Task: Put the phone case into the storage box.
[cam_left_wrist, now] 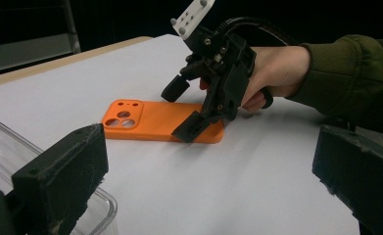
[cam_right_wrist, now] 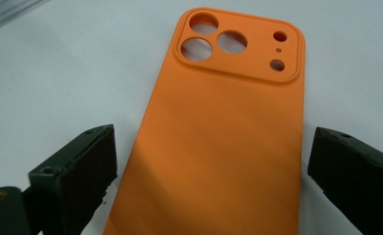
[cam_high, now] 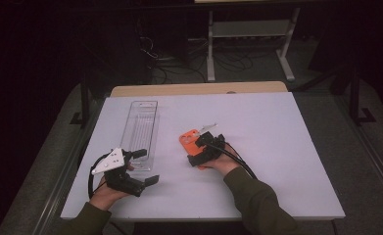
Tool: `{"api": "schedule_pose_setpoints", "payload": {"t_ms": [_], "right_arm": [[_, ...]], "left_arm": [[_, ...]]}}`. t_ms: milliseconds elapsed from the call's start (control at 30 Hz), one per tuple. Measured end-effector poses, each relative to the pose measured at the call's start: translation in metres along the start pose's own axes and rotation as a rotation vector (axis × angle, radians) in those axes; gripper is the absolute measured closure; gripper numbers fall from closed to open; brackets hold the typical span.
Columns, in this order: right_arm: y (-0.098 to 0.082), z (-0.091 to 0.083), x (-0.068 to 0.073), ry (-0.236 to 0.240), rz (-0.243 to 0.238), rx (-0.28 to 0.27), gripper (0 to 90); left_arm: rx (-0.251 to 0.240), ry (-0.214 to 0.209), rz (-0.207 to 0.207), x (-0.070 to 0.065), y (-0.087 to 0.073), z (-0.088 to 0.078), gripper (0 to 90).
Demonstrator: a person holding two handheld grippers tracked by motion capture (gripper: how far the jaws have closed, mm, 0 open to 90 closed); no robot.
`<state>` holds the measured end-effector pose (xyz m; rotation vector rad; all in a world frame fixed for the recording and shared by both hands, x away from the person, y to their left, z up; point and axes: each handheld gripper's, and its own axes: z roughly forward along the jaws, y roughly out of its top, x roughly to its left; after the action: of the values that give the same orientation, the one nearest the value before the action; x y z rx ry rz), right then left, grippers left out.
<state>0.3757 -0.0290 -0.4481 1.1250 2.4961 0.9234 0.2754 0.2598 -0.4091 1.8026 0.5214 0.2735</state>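
I am lowering the right tongs (cam_high: 202,147), jaws spread and straddling the orange phone case (cam_right_wrist: 218,137) lying flat mid-surface, not yet gripping it, while the left tongs (cam_high: 142,166) are waiting released near the clear tray (cam_high: 141,128).

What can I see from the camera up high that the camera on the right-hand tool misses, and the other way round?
The high view takes in the whole white table, the clear plastic tray, the left gripper open beside it, and both sleeved forearms. The right gripper view gives close detail: the camera cut-outs in the orange phone case, lying back up, and the open jaws standing either side of it, apart from its edges. Both show the case flat on the table with the right gripper at it.
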Motion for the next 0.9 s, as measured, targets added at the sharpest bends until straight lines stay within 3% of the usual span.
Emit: {"api": "schedule_pose_setpoints", "payload": {"t_ms": [900], "right_arm": [[-0.0015, 0.001, 0.0005, -0.011, -0.002, 0.025, 7.5]], "left_arm": [[-0.009, 0.0, -0.004, -0.0005, 0.0, 0.0005, 0.0]]}}
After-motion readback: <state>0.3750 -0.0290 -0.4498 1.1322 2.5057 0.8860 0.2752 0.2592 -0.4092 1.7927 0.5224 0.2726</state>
